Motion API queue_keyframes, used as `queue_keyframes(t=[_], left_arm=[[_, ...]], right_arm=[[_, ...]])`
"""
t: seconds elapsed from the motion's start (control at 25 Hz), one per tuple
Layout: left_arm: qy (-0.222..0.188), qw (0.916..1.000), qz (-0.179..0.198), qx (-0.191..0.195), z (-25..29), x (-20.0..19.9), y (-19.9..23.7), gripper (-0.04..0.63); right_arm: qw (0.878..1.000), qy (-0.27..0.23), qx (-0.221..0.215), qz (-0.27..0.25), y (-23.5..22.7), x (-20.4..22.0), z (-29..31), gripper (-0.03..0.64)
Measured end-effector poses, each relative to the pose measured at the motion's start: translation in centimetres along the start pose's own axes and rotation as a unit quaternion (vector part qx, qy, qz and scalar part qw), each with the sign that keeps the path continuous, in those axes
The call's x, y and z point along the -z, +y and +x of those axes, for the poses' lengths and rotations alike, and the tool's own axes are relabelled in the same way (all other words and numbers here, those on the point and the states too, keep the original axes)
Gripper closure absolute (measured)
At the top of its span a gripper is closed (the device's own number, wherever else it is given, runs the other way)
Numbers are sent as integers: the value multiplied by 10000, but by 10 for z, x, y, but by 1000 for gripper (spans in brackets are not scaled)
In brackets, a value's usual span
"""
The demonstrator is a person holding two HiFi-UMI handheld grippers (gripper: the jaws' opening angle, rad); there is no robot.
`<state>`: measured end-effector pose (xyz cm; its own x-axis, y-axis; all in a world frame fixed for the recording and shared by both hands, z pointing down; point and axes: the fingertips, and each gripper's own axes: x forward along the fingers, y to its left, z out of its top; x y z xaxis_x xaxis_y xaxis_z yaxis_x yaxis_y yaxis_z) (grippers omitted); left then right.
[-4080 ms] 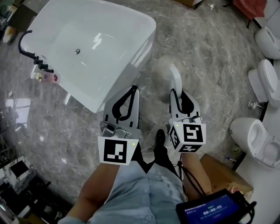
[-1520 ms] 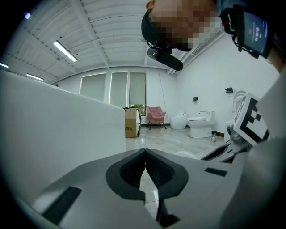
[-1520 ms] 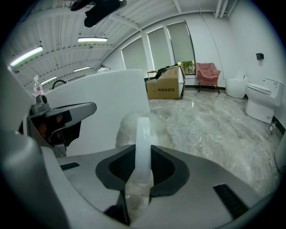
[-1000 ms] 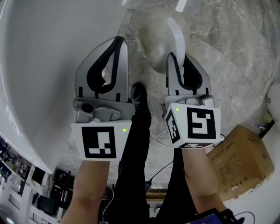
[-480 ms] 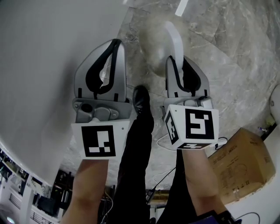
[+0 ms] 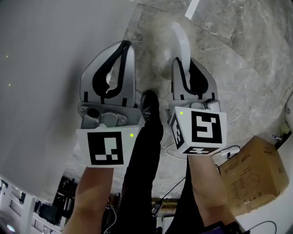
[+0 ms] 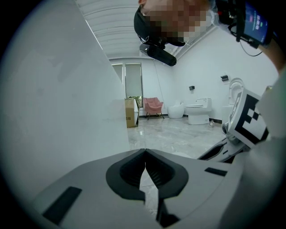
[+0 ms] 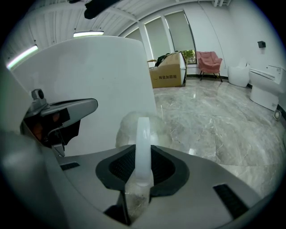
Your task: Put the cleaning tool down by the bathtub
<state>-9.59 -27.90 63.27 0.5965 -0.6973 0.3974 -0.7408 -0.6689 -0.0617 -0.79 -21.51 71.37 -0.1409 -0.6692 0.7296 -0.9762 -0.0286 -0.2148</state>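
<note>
Large bright bathroom: glossy grey marbled floor (image 6: 238,68), white walls, ribbed white ceiling (image 8: 134,11). At left, filling that side of the head view, the plain white outer wall of the bathtub (image 6: 46,68). Far across the room, in the gripper views, a pink chair (image 8: 210,60), a cardboard box (image 8: 169,74) below tall windows with drawn blinds (image 8: 167,33), and a white toilet (image 7: 199,112). Near right on the floor, a second brown carton (image 6: 254,173). Between the two grippers, black-trousered legs and one black shoe (image 6: 149,104) planted on the tiles.

Right gripper (image 6: 184,61) clamped on the flat white handle of the cleaning tool (image 6: 180,39), pads pressing it from both sides. Handle reaching out past the jaw tips to a pale, fluffy round head (image 8: 134,127). Head just beside the bathtub wall and low over the floor; contact with the tiles impossible to tell.

Left gripper (image 6: 123,45) closed on nothing, jaw tips meeting, close along the tub's side.
</note>
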Motion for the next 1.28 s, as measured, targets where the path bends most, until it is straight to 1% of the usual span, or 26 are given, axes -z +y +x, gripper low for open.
queue_keyframes(t=[0.28,0.56,0.88,1.0,1.28], left_arm=[[85,10000,-12,-34,4,23,4,580],[77,10000,-20,-29,5,31,7,580],[123,9999,-57,7,7,49,9,580],[169,9998,-79,-2,6,54,13,580],[138,9999,-100,9,7,59,19,580]], right_arm=[[10000,84,-7,-15,1,16,16,520],[9998,214,-8,-35,3,31,30,520],[9991,421,-21,-86,7,53,46,520],[9989,465,3,-68,10,56,50,520],[9987,506,-8,-35,17,63,63,518]])
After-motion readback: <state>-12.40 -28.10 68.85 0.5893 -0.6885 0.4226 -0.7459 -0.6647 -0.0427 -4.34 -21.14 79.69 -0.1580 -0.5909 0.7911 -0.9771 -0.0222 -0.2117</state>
